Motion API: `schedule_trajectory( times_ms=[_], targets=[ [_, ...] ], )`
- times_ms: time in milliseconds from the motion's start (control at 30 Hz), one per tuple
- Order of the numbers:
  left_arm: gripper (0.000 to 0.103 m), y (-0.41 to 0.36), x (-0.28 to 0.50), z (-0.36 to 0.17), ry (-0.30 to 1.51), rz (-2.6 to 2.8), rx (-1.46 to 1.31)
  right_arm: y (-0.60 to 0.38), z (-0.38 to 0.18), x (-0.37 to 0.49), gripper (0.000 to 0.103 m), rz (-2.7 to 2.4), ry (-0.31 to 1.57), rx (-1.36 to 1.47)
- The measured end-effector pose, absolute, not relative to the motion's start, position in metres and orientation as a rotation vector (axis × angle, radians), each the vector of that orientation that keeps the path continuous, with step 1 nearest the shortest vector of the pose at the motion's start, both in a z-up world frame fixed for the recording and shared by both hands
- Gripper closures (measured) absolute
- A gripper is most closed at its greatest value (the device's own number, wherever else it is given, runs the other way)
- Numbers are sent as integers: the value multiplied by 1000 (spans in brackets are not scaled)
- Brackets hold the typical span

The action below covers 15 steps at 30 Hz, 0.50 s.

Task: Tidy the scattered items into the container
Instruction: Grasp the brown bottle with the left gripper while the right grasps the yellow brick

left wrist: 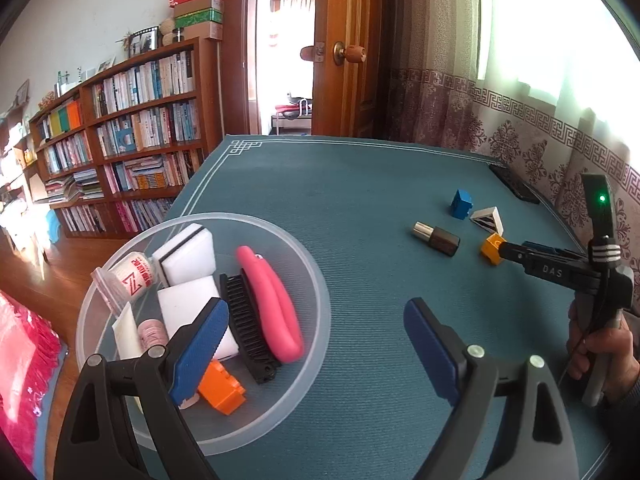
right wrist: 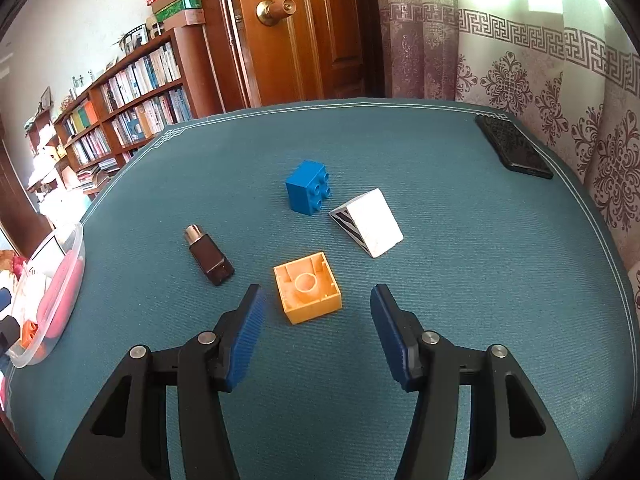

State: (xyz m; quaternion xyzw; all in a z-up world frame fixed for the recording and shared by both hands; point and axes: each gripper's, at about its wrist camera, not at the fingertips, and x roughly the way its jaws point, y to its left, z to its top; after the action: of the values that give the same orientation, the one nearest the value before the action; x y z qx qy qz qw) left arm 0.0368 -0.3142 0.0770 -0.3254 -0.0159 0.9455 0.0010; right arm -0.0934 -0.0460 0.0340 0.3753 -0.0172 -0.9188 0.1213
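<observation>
The right tongs (right wrist: 316, 320), open and empty, sit just short of an upturned yellow block (right wrist: 307, 293) lying straight ahead on the tabletop (right wrist: 460, 320). The left tongs (left wrist: 316, 340), also open, hover by the bowl (left wrist: 304, 380) at far left.

"DAS" on the right gripper (left wrist: 505, 251) body (red "Z" mark on the small tub (left wrist: 132, 276))
</observation>
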Motion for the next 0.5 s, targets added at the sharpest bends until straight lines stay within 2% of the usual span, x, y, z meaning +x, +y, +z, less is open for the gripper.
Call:
schedule_trajectory(
  times_ms=[133, 433, 500],
  targets=[
    [11, -299, 28, 75, -34, 2922, -1043, -51, 26, -107, 45, -2690, -6, 1128],
    [11, -264, -5, 66, -17, 2847, -1098, -40, 20, -115, 45, -2626, -101, 1151],
    [11, -256, -15, 63, -4, 2836, -1117, -41, 20, -114, 49, -2624, -99, 1146]
  ],
)
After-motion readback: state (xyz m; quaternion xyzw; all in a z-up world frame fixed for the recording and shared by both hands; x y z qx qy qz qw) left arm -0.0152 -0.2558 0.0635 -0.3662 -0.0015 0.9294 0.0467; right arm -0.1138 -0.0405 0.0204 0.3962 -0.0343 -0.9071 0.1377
